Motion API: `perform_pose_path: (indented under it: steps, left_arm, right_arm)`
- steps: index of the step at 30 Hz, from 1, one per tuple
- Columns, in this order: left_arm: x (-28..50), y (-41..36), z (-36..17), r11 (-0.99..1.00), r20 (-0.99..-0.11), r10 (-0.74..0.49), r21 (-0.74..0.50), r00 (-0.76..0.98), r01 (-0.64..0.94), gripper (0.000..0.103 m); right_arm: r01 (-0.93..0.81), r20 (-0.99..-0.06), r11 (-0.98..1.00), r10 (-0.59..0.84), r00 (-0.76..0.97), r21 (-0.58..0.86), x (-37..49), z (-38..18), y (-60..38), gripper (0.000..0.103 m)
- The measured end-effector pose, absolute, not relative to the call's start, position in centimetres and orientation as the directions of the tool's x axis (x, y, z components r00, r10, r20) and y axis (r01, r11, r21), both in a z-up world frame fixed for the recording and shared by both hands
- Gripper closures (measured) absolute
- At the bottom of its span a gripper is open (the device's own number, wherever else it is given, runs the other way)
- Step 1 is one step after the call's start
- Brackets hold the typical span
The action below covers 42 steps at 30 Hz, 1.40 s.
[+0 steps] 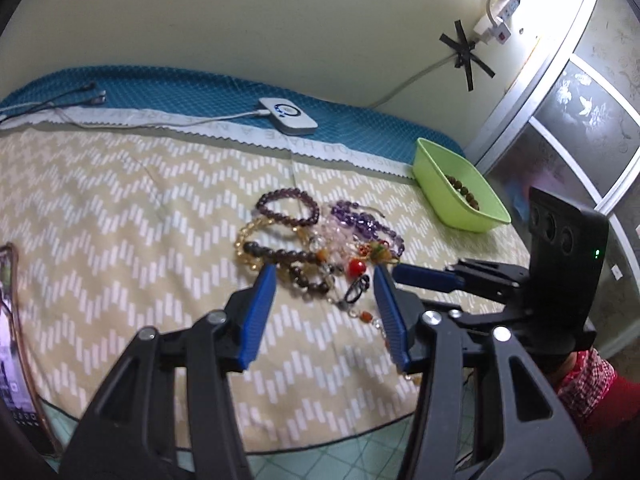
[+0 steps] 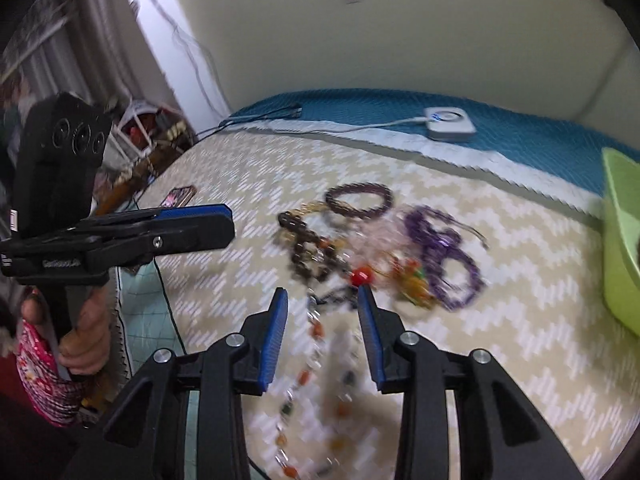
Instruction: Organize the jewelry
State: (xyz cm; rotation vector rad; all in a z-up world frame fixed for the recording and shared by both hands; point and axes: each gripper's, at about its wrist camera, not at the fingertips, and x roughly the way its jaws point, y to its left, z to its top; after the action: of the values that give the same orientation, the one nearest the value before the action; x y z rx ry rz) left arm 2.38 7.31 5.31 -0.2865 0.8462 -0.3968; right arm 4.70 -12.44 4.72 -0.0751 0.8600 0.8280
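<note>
Both tongs, left tongs [image 1: 324, 276] and right tongs [image 2: 322, 294], gape apart. Only the left view shows brown beads [image 1: 460, 190] inside the green tub [image 1: 448, 200].

A cream wall [image 1: 240, 20] backs the table, with a bright frosted-glass door [image 1: 580, 100] at right

Two handheld grippers: left gripper [image 1: 325, 270], right gripper [image 2: 322, 289]. One green tray [image 1: 436, 184] near the right edge of the bed cover [image 1: 120, 208], containing one brown bead bracelet [image 1: 464, 190]. One tangled heap of jewelry [image 1: 320, 240] mid-cover; its exact count cannot be told, but one maroon bead bracelet [image 1: 289, 208], one purple bead strand [image 1: 368, 226] and one red bead [image 1: 357, 267] are distinguishable. One white charging pad [image 1: 287, 115] near the far edge. One phone [image 2: 178, 197] at the left edge.
</note>
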Motion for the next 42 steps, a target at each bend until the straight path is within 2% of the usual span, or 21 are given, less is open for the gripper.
perform_pose_path:
  steps: [7, 9, 12, 16, 19, 20, 21, 22, 26, 31, 32, 33, 34, 35, 36, 42]
  left_arm:
    - [1.4, 9.1, 4.0, 0.884, -0.670, -0.452, -0.426, 0.589, 0.193, 0.055]
    - [1.4, 9.2, 3.8, 0.882, -0.672, -0.456, -0.431, 0.584, 0.193, 0.055]
    - [1.5, 8.9, 4.0, 0.882, -0.671, -0.459, -0.426, 0.583, 0.205, 0.055]
    - [1.3, 8.0, 5.1, 0.886, -0.660, -0.457, -0.395, 0.597, 0.242, 0.054]
    - [1.7, 6.3, 6.4, 0.882, -0.647, -0.470, -0.368, 0.601, 0.293, 0.053]
    - [1.9, 5.7, 6.8, 0.885, -0.647, -0.466, -0.355, 0.604, 0.303, 0.048]
    - [2.1, 5.0, 7.2, 0.886, -0.644, -0.464, -0.344, 0.608, 0.312, 0.036]
    - [2.3, 4.4, 7.6, 0.885, -0.638, -0.465, -0.335, 0.613, 0.323, 0.033]
    - [3.6, 0.4, 9.4, 0.884, -0.620, -0.457, -0.238, 0.638, 0.403, 0.033]
    - [6.1, -4.0, 10.5, 0.857, -0.618, -0.485, -0.196, 0.618, 0.477, 0.034]
    - [6.6, -4.9, 10.8, 0.852, -0.621, -0.485, -0.176, 0.616, 0.494, 0.036]
    - [7.2, -5.7, 11.1, 0.847, -0.625, -0.484, -0.160, 0.612, 0.507, 0.053]
    - [7.6, -6.2, 11.2, 0.840, -0.632, -0.490, -0.159, 0.601, 0.519, 0.079]
    - [8.5, -6.8, 11.4, 0.827, -0.644, -0.508, -0.178, 0.572, 0.534, 0.092]
    - [9.2, -7.2, 11.9, 0.813, -0.644, -0.531, -0.206, 0.551, 0.544, 0.098]
    - [10.9, -9.7, 16.6, 0.793, -0.597, -0.560, -0.186, 0.574, 0.580, 0.098]
  right_arm:
    - [-0.648, -0.758, 0.751, 0.495, 0.425, 0.126, 10.0, 4.5, -10.0, 0.092]
    - [-0.659, -0.788, 0.739, 0.486, 0.378, 0.139, 11.2, 3.3, -9.4, 0.103]
    - [-0.654, -0.774, 0.724, 0.538, 0.334, 0.221, 12.2, 3.8, -9.9, 0.103]
    - [-0.627, -0.686, 0.697, 0.645, 0.335, 0.348, 11.6, 7.6, -12.7, 0.103]
    - [-0.631, -0.615, 0.674, 0.696, 0.370, 0.384, 10.3, 11.1, -14.5, 0.103]
    - [-0.635, -0.599, 0.670, 0.705, 0.381, 0.385, 10.0, 12.1, -14.8, 0.103]
    - [-0.642, -0.573, 0.664, 0.717, 0.398, 0.384, 9.5, 13.5, -15.4, 0.103]
    - [-0.647, -0.550, 0.658, 0.727, 0.411, 0.387, 9.1, 14.6, -15.9, 0.103]
    - [-0.660, -0.468, 0.653, 0.746, 0.475, 0.372, 7.6, 19.0, -17.4, 0.103]
    - [-0.665, -0.392, 0.654, 0.754, 0.527, 0.361, 6.6, 22.9, -19.7, 0.103]
    - [-0.663, -0.379, 0.653, 0.756, 0.534, 0.368, 6.5, 23.2, -19.9, 0.103]
    - [-0.661, -0.359, 0.651, 0.759, 0.543, 0.374, 6.3, 23.9, -20.7, 0.103]
    - [-0.659, -0.344, 0.653, 0.757, 0.555, 0.374, 6.2, 24.6, -21.4, 0.103]
    - [-0.656, -0.336, 0.656, 0.755, 0.564, 0.373, 6.2, 25.0, -21.7, 0.103]
    - [-0.651, -0.327, 0.663, 0.748, 0.577, 0.369, 6.1, 25.7, -22.4, 0.103]
    - [-0.609, -0.281, 0.715, 0.697, 0.659, 0.345, 6.9, 28.7, -26.1, 0.103]
